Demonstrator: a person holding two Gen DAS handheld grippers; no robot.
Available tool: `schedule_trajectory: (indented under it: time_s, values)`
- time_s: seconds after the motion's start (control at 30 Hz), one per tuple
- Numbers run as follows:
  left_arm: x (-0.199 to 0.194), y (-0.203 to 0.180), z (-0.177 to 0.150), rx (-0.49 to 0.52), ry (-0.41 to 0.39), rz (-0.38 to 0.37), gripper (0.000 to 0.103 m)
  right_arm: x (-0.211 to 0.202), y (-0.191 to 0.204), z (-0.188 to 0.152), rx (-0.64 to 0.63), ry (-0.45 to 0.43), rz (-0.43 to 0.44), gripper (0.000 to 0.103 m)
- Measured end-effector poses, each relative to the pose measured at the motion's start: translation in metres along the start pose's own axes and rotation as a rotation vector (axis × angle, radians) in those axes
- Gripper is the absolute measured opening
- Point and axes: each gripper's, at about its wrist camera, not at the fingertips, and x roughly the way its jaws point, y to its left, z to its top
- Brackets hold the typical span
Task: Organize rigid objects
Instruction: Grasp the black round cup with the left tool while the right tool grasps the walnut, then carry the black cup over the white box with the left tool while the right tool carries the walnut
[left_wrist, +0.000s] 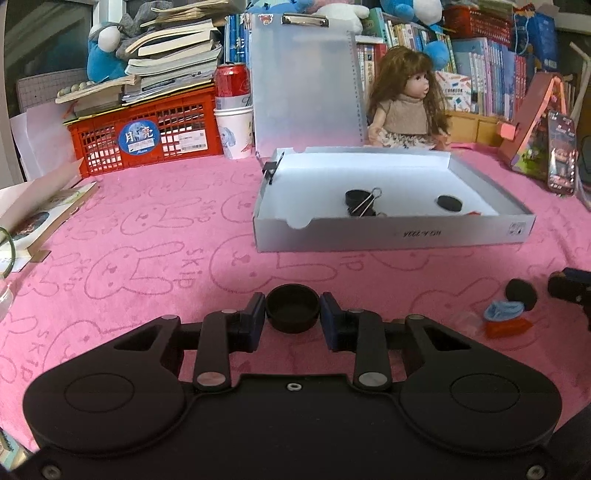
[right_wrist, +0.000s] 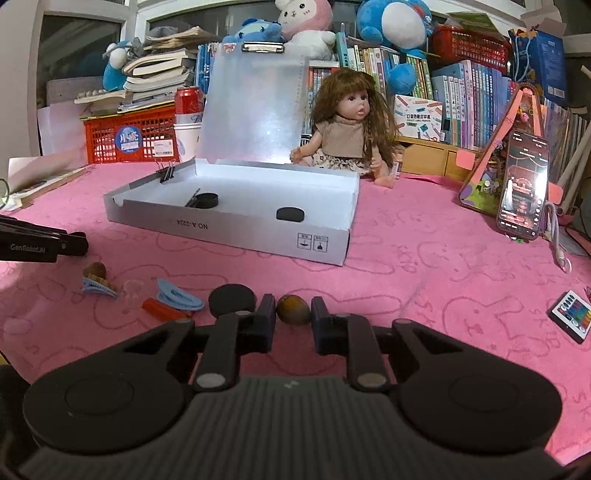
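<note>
Dim, warm indoor light with a pink cast off the cloth (left_wrist: 147, 229). Strong glare on the clipboard (right_wrist: 255, 110) and the phone screen (right_wrist: 522, 184) (right wrist view). Heavy fisheye bending at the edges, dark vignetted corners. Soft shadows under the white box (left_wrist: 388, 232); tongs bodies nearly black, low in detail.

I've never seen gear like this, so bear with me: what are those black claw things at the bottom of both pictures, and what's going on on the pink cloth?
They are two hand-held grippers; a person works one in each hand, and each carries a camera looking along its fingers. That gives two pictures, one per hand. The left gripper is closed on a small black cap. The right gripper is closed on a brown egg-shaped piece. Ahead lies an open white box already holding black caps and a binder clip. Blue hair clips, an orange block and another black disc wait on the pink cloth.
</note>
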Motion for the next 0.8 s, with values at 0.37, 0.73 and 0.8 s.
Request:
schedule_trajectory:
  time_s: [0.37, 0.73, 0.8]
  values:
    - [-0.004, -0.004, 0.03, -0.034, -0.003, -0.053, 0.03, 0.007, -0.003, 0.016, 0.048, -0.005, 0.009, 0.024]
    - [0.005, -0.016, 0.06, -0.041, -0.019, -0.093, 0.03, 0.018, -0.016, 0.045, 0.116, 0.007, 0.03, 0.024]
    - [0.007, -0.019, 0.067, -0.043, -0.019, -0.1, 0.03, 0.022, -0.019, 0.051, 0.132, 0.013, 0.039, 0.024]
